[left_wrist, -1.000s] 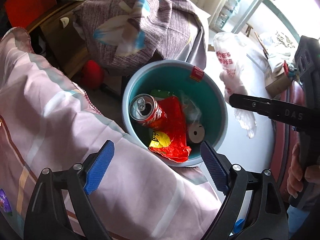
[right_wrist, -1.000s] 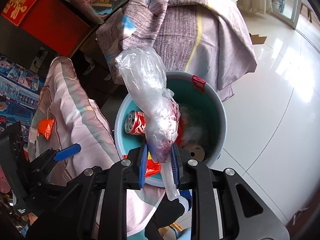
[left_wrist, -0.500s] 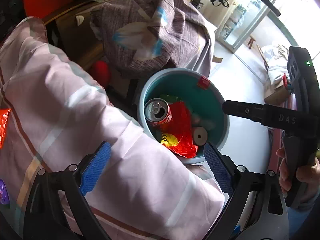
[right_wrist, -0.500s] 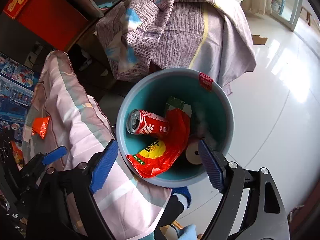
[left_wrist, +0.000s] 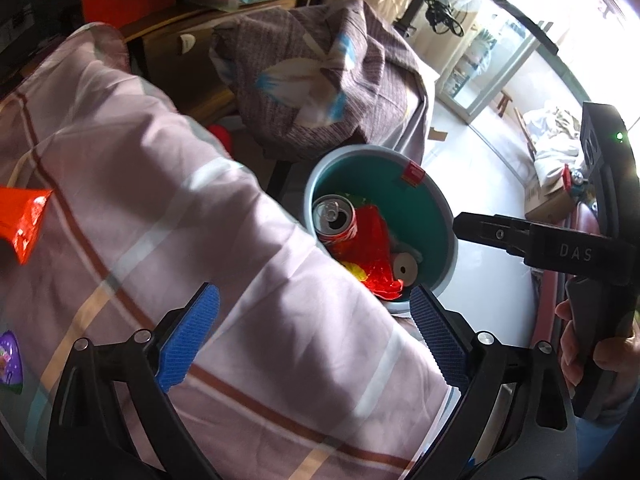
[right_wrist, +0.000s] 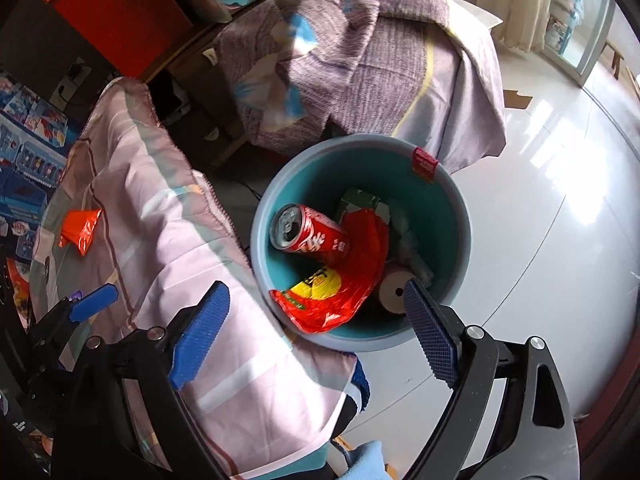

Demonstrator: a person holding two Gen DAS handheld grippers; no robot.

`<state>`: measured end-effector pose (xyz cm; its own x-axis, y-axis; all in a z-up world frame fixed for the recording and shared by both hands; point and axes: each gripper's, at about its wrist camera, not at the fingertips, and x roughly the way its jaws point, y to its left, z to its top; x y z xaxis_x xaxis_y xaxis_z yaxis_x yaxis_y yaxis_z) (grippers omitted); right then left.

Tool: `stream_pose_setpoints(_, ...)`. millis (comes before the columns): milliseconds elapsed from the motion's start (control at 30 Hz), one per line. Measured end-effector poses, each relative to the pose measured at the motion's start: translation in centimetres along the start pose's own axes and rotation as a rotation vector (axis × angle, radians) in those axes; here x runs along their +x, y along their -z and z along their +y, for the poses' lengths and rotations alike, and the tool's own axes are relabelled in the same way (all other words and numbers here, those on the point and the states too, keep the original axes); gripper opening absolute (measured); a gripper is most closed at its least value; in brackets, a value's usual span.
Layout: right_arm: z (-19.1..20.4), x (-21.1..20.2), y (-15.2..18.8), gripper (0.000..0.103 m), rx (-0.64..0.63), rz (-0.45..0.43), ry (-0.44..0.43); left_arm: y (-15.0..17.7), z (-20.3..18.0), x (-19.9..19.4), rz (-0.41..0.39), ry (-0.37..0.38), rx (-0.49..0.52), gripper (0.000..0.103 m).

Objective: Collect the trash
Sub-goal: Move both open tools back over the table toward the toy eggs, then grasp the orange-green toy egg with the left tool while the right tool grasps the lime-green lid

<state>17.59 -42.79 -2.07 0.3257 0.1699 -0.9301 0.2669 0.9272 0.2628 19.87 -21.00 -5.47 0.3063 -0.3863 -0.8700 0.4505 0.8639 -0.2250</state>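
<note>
Orange wrapper (left_wrist: 24, 222) lies flat on the pink plaid bedspread (left_wrist: 200, 260), far left of the teal bin (right_wrist: 452, 216). The empty left gripper (left_wrist: 316, 336) is nearer; both it and the right gripper (right_wrist: 316, 332) are opening, holding nothing.

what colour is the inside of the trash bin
Teal inside the trash bin, with a grey-blue rim; the right wrist view shows it best.

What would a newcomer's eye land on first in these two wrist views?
The teal bin on the white floor, holding a red soda can, a red snack bag and a tape roll. Then the orange wrapper lying on the pink striped cloth beside it.
</note>
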Motion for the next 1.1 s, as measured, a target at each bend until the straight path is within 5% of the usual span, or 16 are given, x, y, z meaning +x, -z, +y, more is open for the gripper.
stream_pose_setpoints(633, 10.4, 1.3, 2.0, 0.085, -0.181, 0.067, 0.002, 5.2, 9.4, -5.6, -0.059, -0.062, -0.169, 0.098)
stream_pose_setpoints(1100, 20.0, 3.5, 8.8, 0.085, -0.353, 0.170, -0.033, 15.9, 18.0, -11.6, -0.044, -0.186, -0.221, 0.097)
